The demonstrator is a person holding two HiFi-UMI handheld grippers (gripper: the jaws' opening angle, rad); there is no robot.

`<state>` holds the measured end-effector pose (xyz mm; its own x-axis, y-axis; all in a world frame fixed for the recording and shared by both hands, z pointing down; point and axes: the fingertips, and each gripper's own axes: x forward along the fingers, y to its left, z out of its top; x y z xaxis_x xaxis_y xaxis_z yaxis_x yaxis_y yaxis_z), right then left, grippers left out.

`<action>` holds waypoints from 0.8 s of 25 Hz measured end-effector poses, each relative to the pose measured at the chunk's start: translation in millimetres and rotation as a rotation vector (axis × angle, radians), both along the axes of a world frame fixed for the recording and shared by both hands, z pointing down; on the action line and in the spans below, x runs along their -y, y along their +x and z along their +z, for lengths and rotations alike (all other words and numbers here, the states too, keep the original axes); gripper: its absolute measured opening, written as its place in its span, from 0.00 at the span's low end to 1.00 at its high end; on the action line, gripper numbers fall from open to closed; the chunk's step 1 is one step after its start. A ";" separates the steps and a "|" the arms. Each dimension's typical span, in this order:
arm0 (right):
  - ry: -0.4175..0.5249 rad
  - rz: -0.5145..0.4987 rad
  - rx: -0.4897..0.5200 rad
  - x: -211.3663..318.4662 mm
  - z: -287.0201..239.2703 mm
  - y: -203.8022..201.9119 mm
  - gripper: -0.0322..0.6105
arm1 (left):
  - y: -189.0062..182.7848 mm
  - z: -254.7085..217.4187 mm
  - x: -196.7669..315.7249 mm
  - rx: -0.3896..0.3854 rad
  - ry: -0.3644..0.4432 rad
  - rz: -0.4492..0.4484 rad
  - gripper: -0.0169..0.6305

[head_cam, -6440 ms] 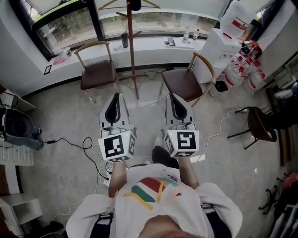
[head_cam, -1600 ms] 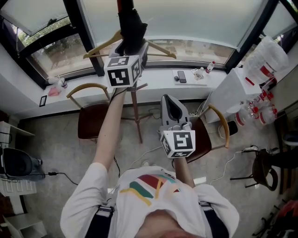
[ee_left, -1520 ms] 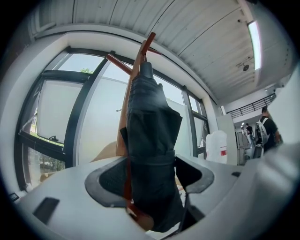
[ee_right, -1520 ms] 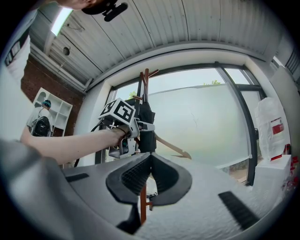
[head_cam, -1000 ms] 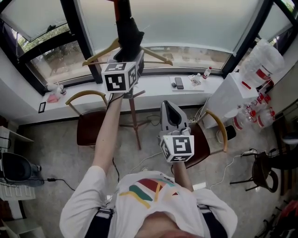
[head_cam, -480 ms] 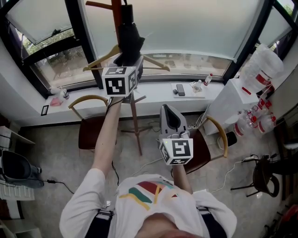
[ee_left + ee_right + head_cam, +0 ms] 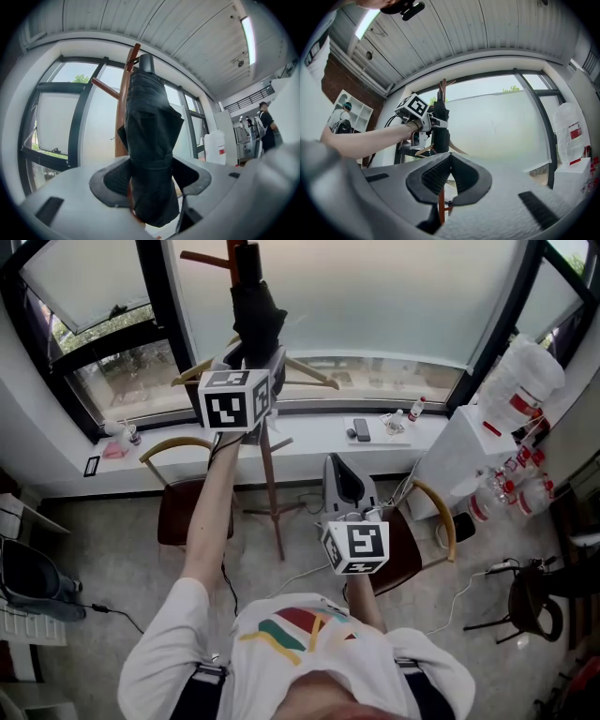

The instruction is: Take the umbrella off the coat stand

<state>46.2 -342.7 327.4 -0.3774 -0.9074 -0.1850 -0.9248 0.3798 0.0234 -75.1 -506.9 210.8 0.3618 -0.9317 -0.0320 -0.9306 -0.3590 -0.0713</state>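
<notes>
A folded black umbrella (image 7: 255, 310) hangs upright at the top of the wooden coat stand (image 7: 270, 486), next to its upper pegs. My left gripper (image 7: 253, 360) is raised on an outstretched arm and shut on the umbrella's lower part. In the left gripper view the umbrella (image 7: 150, 140) fills the space between the pads, with the stand's pole (image 7: 123, 117) just behind it. My right gripper (image 7: 341, 472) is held low in front of the body, shut and empty. The right gripper view shows its tips (image 7: 449, 161) meeting, and the umbrella (image 7: 440, 129) far ahead.
A wooden hanger (image 7: 305, 373) hangs on the stand below the umbrella. Two chairs (image 7: 183, 507) (image 7: 417, 531) flank the stand's base. The windowsill (image 7: 319, 442) behind carries bottles and a phone. At the right are a white cabinet (image 7: 473, 460) and water jugs (image 7: 534, 367).
My left gripper has risen a little with the umbrella held in it, alongside the stand's top. The right gripper has stayed where it was.
</notes>
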 end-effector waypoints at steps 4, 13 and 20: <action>0.017 -0.006 -0.002 -5.8 -6.1 2.3 0.05 | -1.3 -16.9 -4.1 0.030 0.042 -0.006 0.44; 0.047 -0.027 0.008 -14.4 -19.5 0.1 0.05 | -34.5 -76.8 -22.4 0.051 0.135 -0.077 0.44; 0.073 -0.058 0.006 -18.6 -27.9 -4.4 0.05 | -48.6 -117.4 -49.1 0.060 0.203 -0.130 0.44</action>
<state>41.9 -324.1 299.4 -0.4277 -0.8681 -0.2520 -0.9014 0.4305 0.0470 -123.7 -457.9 93.5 0.2463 -0.9472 -0.2052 -0.9600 -0.2094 -0.1860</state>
